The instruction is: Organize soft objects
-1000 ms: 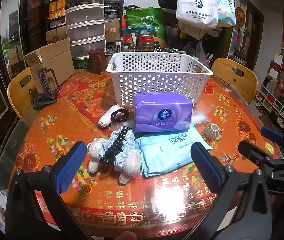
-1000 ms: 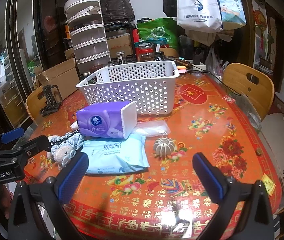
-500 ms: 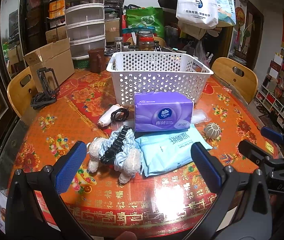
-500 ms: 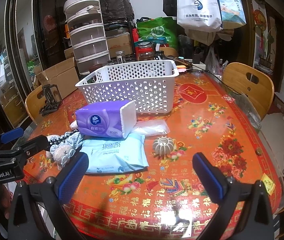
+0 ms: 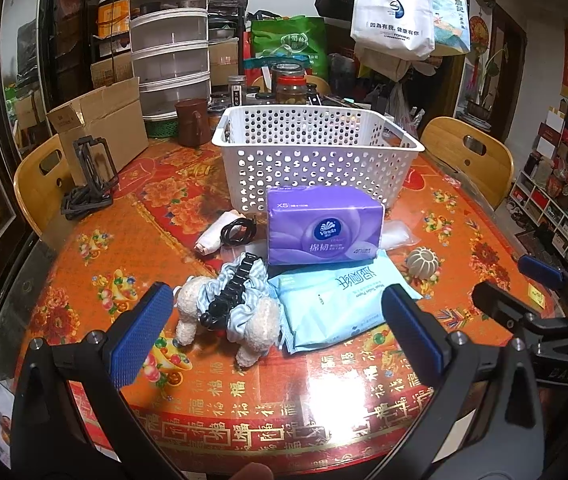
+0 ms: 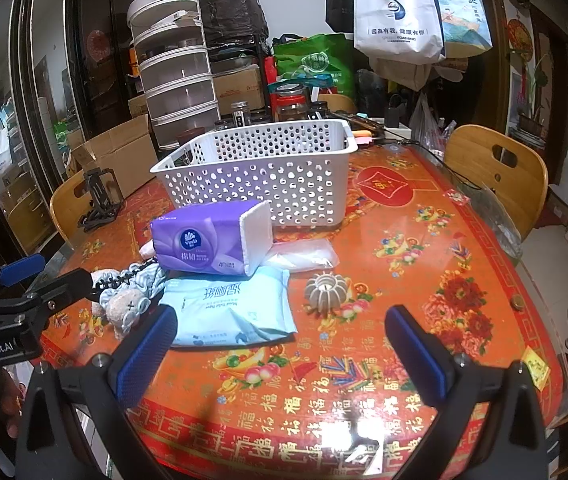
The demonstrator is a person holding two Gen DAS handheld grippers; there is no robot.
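Observation:
A white perforated basket [image 5: 315, 160] [image 6: 260, 168] stands empty on the red patterned table [image 5: 132, 208]. In front of it lie a purple tissue pack [image 5: 321, 224] [image 6: 212, 242], a light blue wet-wipes pack [image 5: 339, 300] [image 6: 228, 308], a cream plush toy [image 5: 252, 324] [image 6: 124, 306] with a striped scrunchie and black clip [image 5: 236, 284] on it, a rolled white cloth [image 5: 214, 234], a clear plastic bag [image 6: 303, 254] and a grey ridged ball [image 5: 423, 262] [image 6: 325, 288]. My left gripper [image 5: 276, 336] is open above the plush toy. My right gripper [image 6: 280, 352] is open near the wipes.
A cardboard box [image 5: 100, 124], a black stand [image 5: 92, 168], a brown mug [image 5: 192, 122], jars [image 5: 291, 86] and stacked drawers [image 5: 170, 52] crowd the table's back. Wooden chairs [image 5: 467, 156] [image 5: 42, 176] stand around it. Bags [image 6: 399, 8] hang above.

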